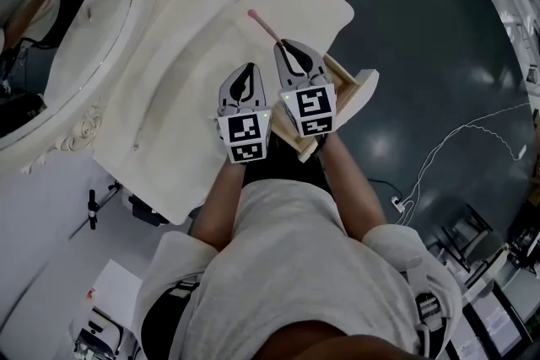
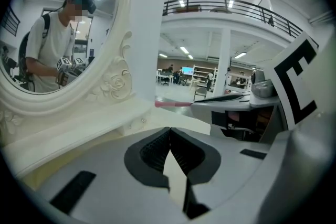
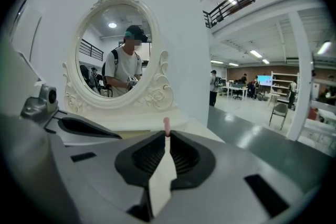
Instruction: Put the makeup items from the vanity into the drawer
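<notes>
My right gripper (image 1: 285,46) (image 3: 167,136) is shut on a thin pink makeup stick (image 1: 263,25) (image 3: 166,124), which pokes forward past its fingertips over the cream vanity top (image 1: 186,97). In the left gripper view the same pink stick (image 2: 172,104) juts left from the right gripper. The open wooden drawer (image 1: 361,83) lies under and just right of the right gripper. Beside it on the left, my left gripper (image 1: 250,69) (image 2: 169,132) hangs over the tabletop, jaws shut with nothing between them.
An oval mirror (image 1: 67,38) in a carved cream frame (image 2: 113,84) stands at the vanity's far left. The dark green floor (image 1: 439,38) spreads to the right, with a white cable (image 1: 460,135) lying on it. Papers and small gear lie on the white floor (image 1: 51,265) at lower left.
</notes>
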The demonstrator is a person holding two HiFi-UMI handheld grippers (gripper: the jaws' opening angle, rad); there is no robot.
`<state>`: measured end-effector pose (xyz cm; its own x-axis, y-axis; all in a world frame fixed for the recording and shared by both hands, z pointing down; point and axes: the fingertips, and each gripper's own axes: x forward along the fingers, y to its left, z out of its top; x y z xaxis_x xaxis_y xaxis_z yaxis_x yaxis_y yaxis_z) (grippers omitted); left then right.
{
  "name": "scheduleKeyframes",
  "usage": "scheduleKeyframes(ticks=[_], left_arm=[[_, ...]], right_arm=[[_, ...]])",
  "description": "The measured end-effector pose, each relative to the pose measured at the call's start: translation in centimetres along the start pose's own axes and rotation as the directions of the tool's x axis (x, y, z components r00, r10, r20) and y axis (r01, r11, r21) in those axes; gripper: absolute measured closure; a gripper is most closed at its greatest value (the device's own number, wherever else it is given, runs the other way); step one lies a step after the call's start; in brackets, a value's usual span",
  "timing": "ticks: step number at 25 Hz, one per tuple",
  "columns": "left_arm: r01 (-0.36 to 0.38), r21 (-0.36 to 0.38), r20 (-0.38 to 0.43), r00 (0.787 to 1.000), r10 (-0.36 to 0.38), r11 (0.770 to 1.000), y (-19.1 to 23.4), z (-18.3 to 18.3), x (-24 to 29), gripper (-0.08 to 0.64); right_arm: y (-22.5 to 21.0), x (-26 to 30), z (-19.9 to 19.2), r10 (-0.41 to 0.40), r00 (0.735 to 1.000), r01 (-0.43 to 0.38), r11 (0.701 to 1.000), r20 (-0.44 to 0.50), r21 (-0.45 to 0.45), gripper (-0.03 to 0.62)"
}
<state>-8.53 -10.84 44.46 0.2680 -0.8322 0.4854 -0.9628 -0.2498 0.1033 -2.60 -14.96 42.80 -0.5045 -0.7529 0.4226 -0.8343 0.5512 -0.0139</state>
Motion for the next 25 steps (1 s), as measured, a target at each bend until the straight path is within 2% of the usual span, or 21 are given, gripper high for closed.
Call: scheduleKeyframes(ticks=[16, 25], left_arm=[[0.115, 0.063, -0.01, 0.993, -0.114, 0.991, -6.5, -0.8, -0.1, 0.554], [0.173, 0.087, -0.042, 0.984, -0.17, 0.981, -10.0, -2.7, -0.2, 0.554]], right_arm=[[-3.1, -6.2, -3.1, -0.106, 0.994, 0.106, 0.993, -0.012, 0.045, 0.555], [-5.0, -9.6, -6.3, -0.169, 0.984, 0.173, 0.981, -0.047, 0.09, 0.555]])
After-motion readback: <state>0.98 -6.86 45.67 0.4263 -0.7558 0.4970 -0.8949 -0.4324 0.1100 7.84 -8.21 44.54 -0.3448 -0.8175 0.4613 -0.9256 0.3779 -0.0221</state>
